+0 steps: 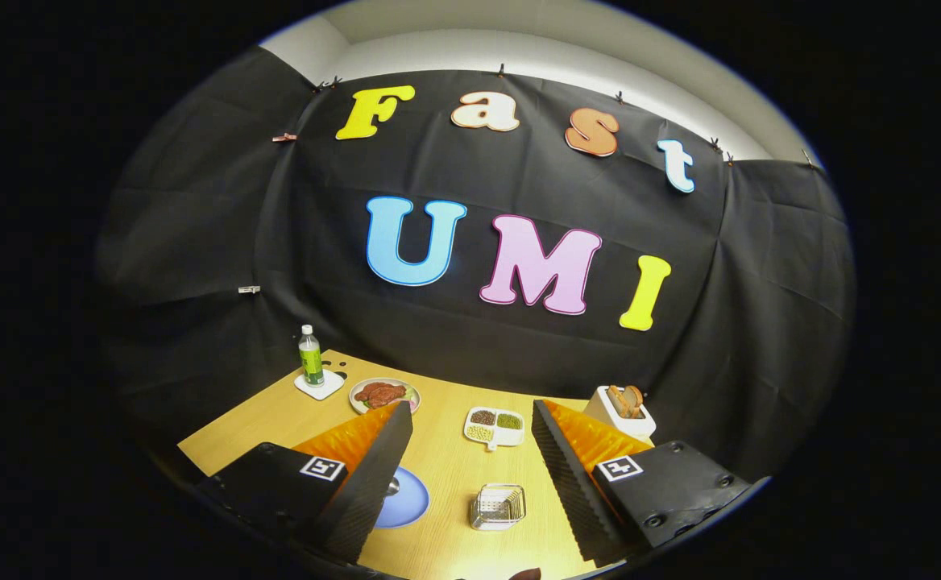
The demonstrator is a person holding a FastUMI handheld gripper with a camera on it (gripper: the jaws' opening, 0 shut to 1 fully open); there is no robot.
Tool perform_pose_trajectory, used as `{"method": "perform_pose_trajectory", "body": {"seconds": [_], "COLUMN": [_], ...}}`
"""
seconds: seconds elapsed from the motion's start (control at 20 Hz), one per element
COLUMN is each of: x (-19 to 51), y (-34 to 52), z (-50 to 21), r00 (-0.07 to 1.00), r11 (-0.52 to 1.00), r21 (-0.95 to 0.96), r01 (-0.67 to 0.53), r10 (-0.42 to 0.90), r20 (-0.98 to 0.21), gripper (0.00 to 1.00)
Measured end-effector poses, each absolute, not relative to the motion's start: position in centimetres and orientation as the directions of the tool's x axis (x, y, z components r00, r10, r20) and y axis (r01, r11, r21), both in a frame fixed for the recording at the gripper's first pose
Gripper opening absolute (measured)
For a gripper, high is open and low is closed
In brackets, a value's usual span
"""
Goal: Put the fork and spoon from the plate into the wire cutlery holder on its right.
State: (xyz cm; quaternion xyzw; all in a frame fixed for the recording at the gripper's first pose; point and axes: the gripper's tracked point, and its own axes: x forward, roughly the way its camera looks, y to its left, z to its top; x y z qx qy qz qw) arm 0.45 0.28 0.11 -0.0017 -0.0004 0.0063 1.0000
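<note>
1. Gripper [465, 475], lower centre of the frame: its two fingers stand wide apart with nothing between them but bare tabletop. It hangs high above the wooden table [438, 451].
2. Blue plate [406, 499], lower left of centre: it lies mostly hidden behind the left finger [374, 475]. A small metallic piece shows at the plate's edge against that finger, probably part of the fork or spoon; which one cannot be told.
3. Wire cutlery holder [499, 506], lower centre: it sits just right of the plate, between the two fingers as seen from here. It looks small and square, of thin bright wire, and appears to be empty.
4. Risk, judged: with the cutlery hidden behind the left finger, a descent from here could land on the plate rim or push the utensil aside instead of straddling it.
5. Risk, judged: thin flat metal on a smooth plate is likely to slip from the pads or tip as it lifts.
6. Risk, judged: the holder looks light; a utensil striking its rim could shove or topple it.
7. Other items, upper table: a bottle [310, 356], a plate of food [384, 395], a divided dish [495, 427] and a toaster [620, 409], all well apart from the work area.
</note>
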Motion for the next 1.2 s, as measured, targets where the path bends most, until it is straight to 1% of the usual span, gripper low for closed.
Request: {"method": "perform_pose_trajectory", "body": {"seconds": [0.4,0.55,0.7,0.85,1.05,1.2], "x": [0.2,0.4,0.7,1.4,3.1,4.1], "y": [-0.2,0.9,3.3,5.8,9.8,12.0], "z": [-0.2,-1.2,-4.5,-8.6,-15.3,-21.1], "r00": [1.0,0.998,0.98,0.941,0.858,0.778], "r11": [1.0,0.999,0.991,0.98,0.961,0.954], "r21": [0.005,0.015,0.034,0.059,0.102,0.099], "r01": [-0.01,-0.048,-0.126,-0.189,-0.255,-0.283], "r10": [0.01,0.049,0.129,0.198,0.274,0.289], "r20": [-0.001,-0.039,-0.148,-0.275,-0.434,-0.557], "gripper": [0.97,0.97,0.97,0.97,0.98,0.98]}}
